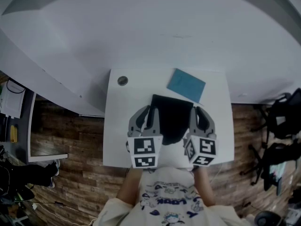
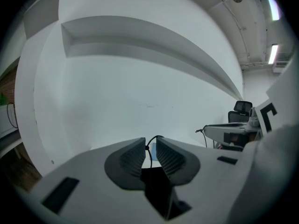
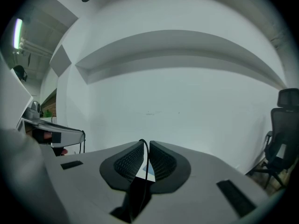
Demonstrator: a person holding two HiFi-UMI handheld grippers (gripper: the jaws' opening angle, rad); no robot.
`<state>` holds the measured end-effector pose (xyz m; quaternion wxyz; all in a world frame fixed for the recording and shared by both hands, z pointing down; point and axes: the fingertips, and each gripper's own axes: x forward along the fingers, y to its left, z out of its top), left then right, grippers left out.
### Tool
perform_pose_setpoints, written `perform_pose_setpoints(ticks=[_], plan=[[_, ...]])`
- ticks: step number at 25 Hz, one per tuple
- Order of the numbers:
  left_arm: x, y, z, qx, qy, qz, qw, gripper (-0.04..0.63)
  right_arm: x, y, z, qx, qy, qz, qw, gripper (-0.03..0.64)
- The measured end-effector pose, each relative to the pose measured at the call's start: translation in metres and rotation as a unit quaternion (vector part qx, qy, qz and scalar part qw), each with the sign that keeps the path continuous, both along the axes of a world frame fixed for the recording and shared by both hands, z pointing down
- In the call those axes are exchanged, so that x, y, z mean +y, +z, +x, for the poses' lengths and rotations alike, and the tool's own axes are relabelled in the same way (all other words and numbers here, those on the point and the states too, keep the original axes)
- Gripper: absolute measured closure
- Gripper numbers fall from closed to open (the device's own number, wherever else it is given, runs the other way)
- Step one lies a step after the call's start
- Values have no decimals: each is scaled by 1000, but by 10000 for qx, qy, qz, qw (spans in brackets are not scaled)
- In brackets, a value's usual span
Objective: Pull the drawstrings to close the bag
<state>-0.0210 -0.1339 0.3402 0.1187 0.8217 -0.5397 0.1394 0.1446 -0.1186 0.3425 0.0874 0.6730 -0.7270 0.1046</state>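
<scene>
Clearly the weak point sits nearest us. At the lower centre of the head view, the left gripper (image 2: 150, 142) has its jaws a little apart. The left cord (image 2: 149, 152) runs through the gap, and the pads do not visibly pinch it. If we pulled now, we judge that cord would slide out and only one side would cinch.

The right gripper (image 3: 145, 144) looks better set, its jaws almost together with the right cord (image 3: 146, 156) nipped between them. That cord lies close to the tips, though, and could pop free under a sharp tug.

Between the two grippers, mid-frame, the bag (image 1: 171, 119) lies flat on the table (image 1: 117, 126), and nothing we can see pins it. An uneven pull would likely drag it sideways or toward the near edge rather than close its mouth.

Just beyond it, toward the upper right, lies a blue card (image 1: 186, 84) that a skidding bag could shove.
</scene>
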Motion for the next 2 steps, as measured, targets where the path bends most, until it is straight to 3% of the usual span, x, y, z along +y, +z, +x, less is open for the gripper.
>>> perform_pose_setpoints(ticks=[2], plan=[[-1,0,-2,-17,-11,3,10000,526,0,0,1,4,5,10,10000,579]])
